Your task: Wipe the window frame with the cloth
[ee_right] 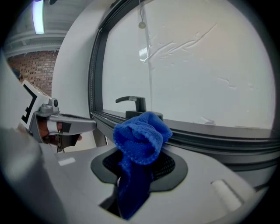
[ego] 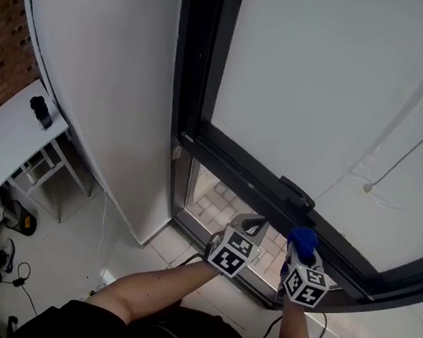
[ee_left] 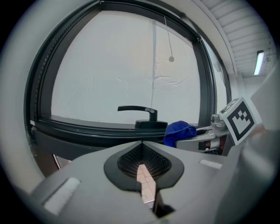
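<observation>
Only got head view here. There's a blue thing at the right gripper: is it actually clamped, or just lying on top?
Observer: Clamped. In the right gripper view the blue cloth runs down between the right gripper's jaws and bunches above them.
Operator: Left gripper holding anything?
Observer: No. The left gripper has its jaws shut on nothing; only a thin slit shows paving through.
Operator: Is the cloth on the frame?
Observer: Contact can't be told. In the left gripper view the cloth sits level with the base of the handle, just to its right, against the window frame.
</observation>
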`<action>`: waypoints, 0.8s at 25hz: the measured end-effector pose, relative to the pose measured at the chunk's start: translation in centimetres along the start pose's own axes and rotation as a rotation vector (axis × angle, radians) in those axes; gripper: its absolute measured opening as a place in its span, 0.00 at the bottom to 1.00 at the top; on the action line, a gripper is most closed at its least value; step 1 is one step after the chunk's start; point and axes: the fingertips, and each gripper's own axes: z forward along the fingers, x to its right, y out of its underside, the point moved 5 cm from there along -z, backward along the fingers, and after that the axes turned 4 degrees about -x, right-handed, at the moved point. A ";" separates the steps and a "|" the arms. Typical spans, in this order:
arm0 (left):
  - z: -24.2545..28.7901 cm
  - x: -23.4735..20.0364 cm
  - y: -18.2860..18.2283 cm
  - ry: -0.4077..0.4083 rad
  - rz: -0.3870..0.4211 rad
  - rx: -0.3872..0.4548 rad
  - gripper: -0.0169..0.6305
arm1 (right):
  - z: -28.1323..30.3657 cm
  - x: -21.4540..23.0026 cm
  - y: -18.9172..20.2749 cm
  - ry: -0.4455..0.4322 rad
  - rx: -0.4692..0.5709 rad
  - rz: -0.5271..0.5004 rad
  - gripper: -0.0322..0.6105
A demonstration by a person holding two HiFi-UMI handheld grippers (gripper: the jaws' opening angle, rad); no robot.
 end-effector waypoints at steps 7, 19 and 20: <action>-1.0 -2.0 0.3 -0.064 -0.033 0.004 0.01 | 1.7 -2.2 -0.8 -0.053 -0.002 0.009 0.27; -3.6 -5.8 -0.1 -0.300 -0.117 0.035 0.01 | 5.1 -5.7 -1.4 -0.208 -0.044 -0.017 0.27; -3.8 -6.2 0.0 -0.323 -0.122 0.034 0.01 | 5.4 -6.0 -1.6 -0.221 -0.044 -0.015 0.27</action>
